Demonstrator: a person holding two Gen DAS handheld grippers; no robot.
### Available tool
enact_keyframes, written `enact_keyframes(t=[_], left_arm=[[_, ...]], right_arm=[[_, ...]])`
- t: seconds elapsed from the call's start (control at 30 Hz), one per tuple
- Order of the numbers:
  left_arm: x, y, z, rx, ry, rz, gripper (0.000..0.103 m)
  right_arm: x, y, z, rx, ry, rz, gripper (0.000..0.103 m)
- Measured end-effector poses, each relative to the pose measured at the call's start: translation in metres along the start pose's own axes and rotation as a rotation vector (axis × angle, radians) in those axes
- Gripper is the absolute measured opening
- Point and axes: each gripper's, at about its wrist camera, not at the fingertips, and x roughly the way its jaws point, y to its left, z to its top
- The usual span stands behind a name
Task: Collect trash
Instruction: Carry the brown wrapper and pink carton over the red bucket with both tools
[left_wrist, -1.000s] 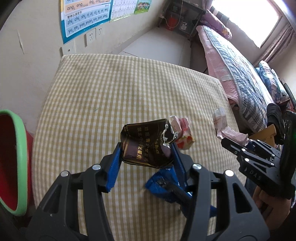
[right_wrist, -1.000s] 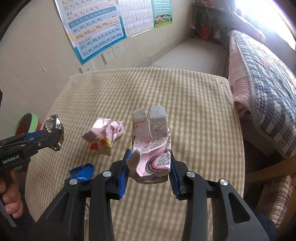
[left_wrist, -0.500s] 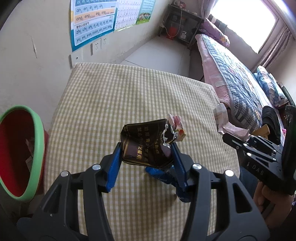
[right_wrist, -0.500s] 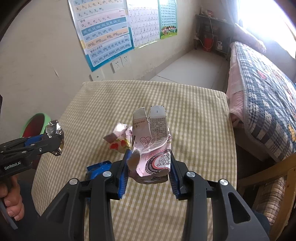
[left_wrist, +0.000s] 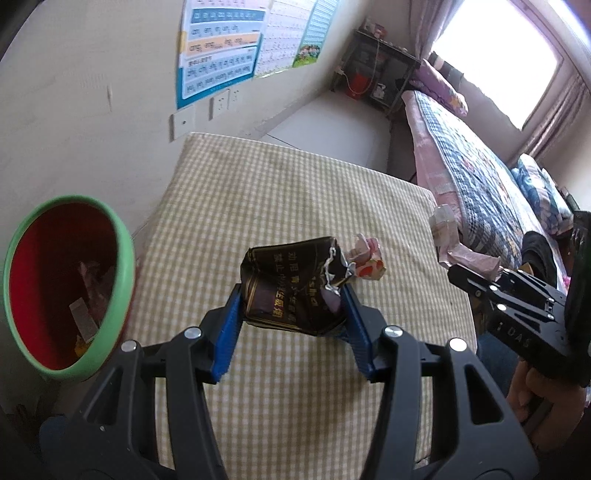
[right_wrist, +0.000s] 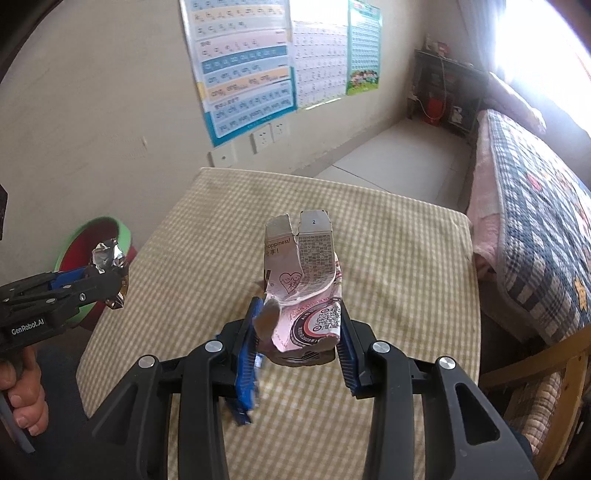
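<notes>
left tool (left_wrist: 293, 314) around dark wrapper (left_wrist: 291, 290)

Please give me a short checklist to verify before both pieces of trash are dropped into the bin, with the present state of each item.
1. Left tongs closed on the dark wrapper: ok.
2. Right tongs closed on the pink carton: ok.
3. Red bin open, with room inside: ok.
4. Left tongs above the bin mouth: not ok; they are above the checked table, and the bin is to their left.
5. Right tongs above the bin: not ok; they are above the table.
6. Table free of trash: not ok; a pink crumpled wrapper remains.
</notes>
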Motion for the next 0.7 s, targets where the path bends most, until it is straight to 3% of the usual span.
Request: enact_keyframes(t=[0.27,0.7], left_arm=[[-0.027,0.037,-0.005,-0.027,-0.035,0.053,0.05],[-0.075,0.13,-0.01,-0.167,-0.108,0.154,0.05]], right_arm=[[0.006,0.049,0.011,-0.07,-0.008,0.05,0.037],[0.021,0.151,0.033,-0.225,-0.009,0.156,0.037]])
